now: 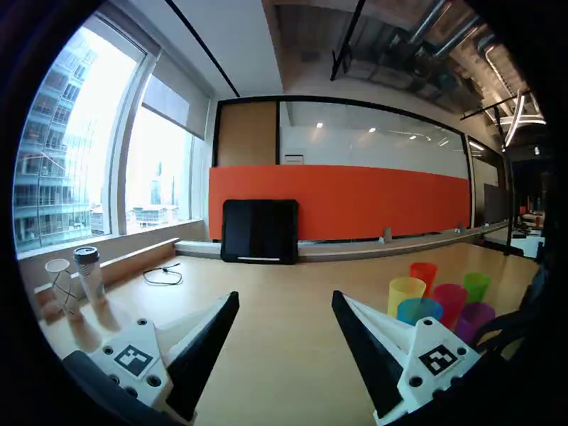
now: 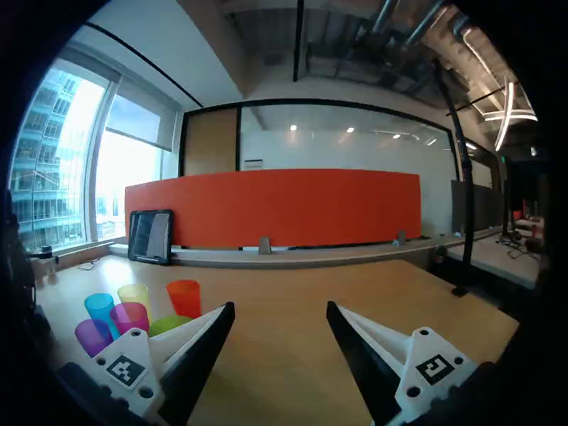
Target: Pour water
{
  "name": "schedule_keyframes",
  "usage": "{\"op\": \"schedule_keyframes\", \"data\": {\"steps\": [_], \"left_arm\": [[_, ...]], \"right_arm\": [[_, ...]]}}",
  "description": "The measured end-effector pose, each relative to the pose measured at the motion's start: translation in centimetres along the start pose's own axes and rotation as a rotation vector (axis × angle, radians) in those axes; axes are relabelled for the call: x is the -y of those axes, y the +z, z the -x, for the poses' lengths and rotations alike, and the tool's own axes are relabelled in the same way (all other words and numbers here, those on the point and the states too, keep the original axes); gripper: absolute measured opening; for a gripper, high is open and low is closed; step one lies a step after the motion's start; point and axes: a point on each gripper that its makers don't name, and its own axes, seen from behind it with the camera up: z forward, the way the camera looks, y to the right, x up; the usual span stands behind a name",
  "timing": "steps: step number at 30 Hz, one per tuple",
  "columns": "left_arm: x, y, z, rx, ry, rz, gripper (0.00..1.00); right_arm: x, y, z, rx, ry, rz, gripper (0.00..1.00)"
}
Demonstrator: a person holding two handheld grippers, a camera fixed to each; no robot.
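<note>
Left gripper view is showing your left hand-held gripper [image 1: 285, 297] hanging wide open with nothing between the fingers, hovering over the wooden surface [image 1: 284, 355] just left of the bunch of coloured cups [image 1: 437, 298]. A lidded tumbler [image 1: 88, 273] with a white cup [image 1: 59, 280] right beside it is standing well apart from the bunch, off toward the window side.

In the right gripper view, your right hand-held gripper [image 2: 279, 307] is gaping wide too and carrying nothing, sitting just right of that same bunch, so the cups are ending up between your two grippers.

Honestly, you're looking at square one here. Nothing is being held, nothing is tipping, and I can't tell whether any cup has water in it. I'm guessing the tumbler is your water source, so the grab and the whole pour are all left to do.
</note>
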Motion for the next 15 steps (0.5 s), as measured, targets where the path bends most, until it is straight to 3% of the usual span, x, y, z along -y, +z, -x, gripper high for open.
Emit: {"op": "schedule_keyframes", "data": {"steps": [15], "left_arm": [[-1.1, 3.0, -9.7, 0.003, 0.013, 0.087, 0.97]], "right_arm": [[0.7, 2.2, -8.2, 0.025, -0.010, -0.065, 1.00]]}}
